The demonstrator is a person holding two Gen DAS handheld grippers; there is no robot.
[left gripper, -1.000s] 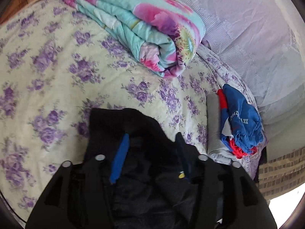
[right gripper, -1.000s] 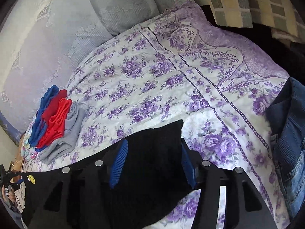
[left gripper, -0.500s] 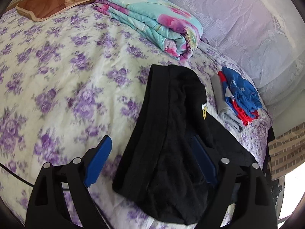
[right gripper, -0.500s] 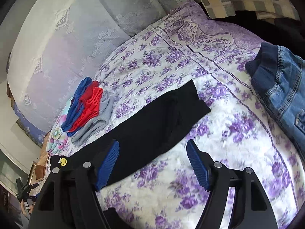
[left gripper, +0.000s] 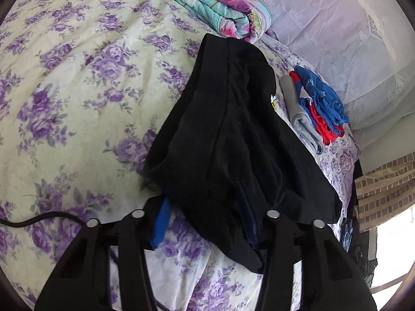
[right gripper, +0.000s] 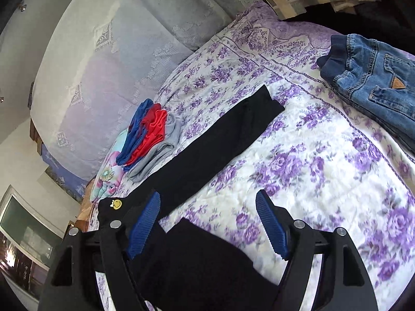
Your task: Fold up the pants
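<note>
Left claw [left gripper: 205, 223] set low over the waist end of the black pants [left gripper: 233, 134], fabric between the pads, full clamp impossible to confirm. Right claw [right gripper: 207, 223] spread wide, holding nothing, hanging above the flowered bed [right gripper: 324, 176]. Pants stretched long across the bed, long axis running from 7 o'clock to 1 o'clock in the right view, cuff end at the far tip (smiley patch near the waist). Likely next: right claw reaching to 1 o'clock for the cuff, being nearer that end.

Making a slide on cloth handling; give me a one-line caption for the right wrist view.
Right gripper open above black pants laid on a floral bedspread, jeans nearby.
</note>
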